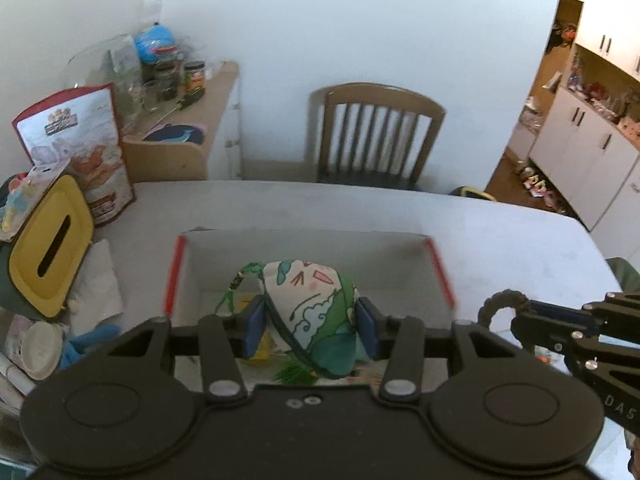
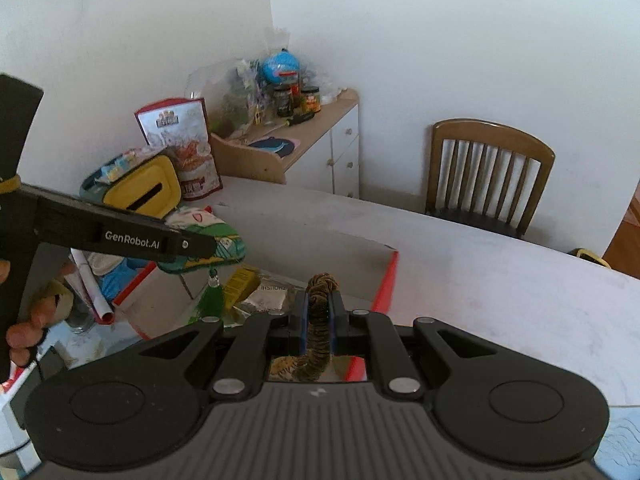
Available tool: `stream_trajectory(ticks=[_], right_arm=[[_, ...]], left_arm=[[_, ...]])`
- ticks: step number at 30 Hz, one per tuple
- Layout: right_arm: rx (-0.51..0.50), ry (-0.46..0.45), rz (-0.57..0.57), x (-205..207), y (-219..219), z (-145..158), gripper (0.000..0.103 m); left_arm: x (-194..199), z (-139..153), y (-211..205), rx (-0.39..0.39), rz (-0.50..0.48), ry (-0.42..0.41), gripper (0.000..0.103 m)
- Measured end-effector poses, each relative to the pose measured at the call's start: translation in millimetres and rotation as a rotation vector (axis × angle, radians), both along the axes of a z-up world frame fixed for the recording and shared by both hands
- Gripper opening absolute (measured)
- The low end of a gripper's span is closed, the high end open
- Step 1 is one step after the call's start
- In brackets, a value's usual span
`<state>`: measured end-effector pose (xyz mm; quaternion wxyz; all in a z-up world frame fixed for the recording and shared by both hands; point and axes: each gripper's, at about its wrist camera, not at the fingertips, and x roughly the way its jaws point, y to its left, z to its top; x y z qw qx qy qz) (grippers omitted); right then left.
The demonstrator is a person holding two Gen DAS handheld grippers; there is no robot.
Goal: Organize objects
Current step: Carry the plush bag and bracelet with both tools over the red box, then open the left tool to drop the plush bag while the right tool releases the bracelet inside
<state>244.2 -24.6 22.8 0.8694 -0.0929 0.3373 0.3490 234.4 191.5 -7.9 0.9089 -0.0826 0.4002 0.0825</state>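
Note:
My left gripper (image 1: 311, 330) is shut on a cartoon-print fabric pouch (image 1: 316, 312) with a green tassel cord, held above an open white box with red edges (image 1: 440, 268). The same pouch (image 2: 216, 236) shows in the right wrist view, under the left gripper's arm. My right gripper (image 2: 319, 320) is shut on a braided brown-olive cord loop (image 2: 320, 308), which rises between its blue pads above the box's near right part. From the left wrist view the cord loop (image 1: 498, 304) sticks out of the right gripper at the right. A yellow packet (image 2: 240, 284) and a silver sachet lie inside the box.
The box rests on a white table (image 1: 500, 248). A yellow-topped tissue holder (image 1: 48, 248), a snack bag (image 1: 80, 148), paper and a blue toy crowd the table's left. A wooden chair (image 1: 376, 132) stands behind, a cluttered side cabinet (image 2: 304, 136) at the wall. A hand (image 2: 24, 320) grips the left handle.

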Motion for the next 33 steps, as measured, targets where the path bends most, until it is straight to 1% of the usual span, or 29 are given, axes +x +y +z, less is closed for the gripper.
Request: stream_trajectory(ticks=[3, 7, 12, 17, 23, 33], right_arm=[[-0.031, 0.004, -0.004, 8, 21, -13, 0.009], [-0.066, 0.013, -0.003, 19, 42, -28, 0.010], [-0.122, 0.017, 0.003, 32, 67, -49, 0.010], [-0.175, 0.039, 0.015, 38, 85, -72, 0.010], [-0.211, 0.078, 0.030, 39, 92, -93, 0.010], [-0.227, 0.123, 0.046, 37, 93, -106, 0.010]], left_arm=[[7, -11, 17, 0.012, 0.024, 0.022, 0.046], [16, -26, 32, 0.031, 0.032, 0.055, 0.046], [29, -49, 35, 0.090, 0.005, 0.104, 0.046], [39, -70, 35, 0.105, -0.019, 0.150, 0.046], [46, -84, 36, 0.105, -0.046, 0.182, 0.047], [50, -101, 30, 0.087, -0.095, 0.235, 0.047]])
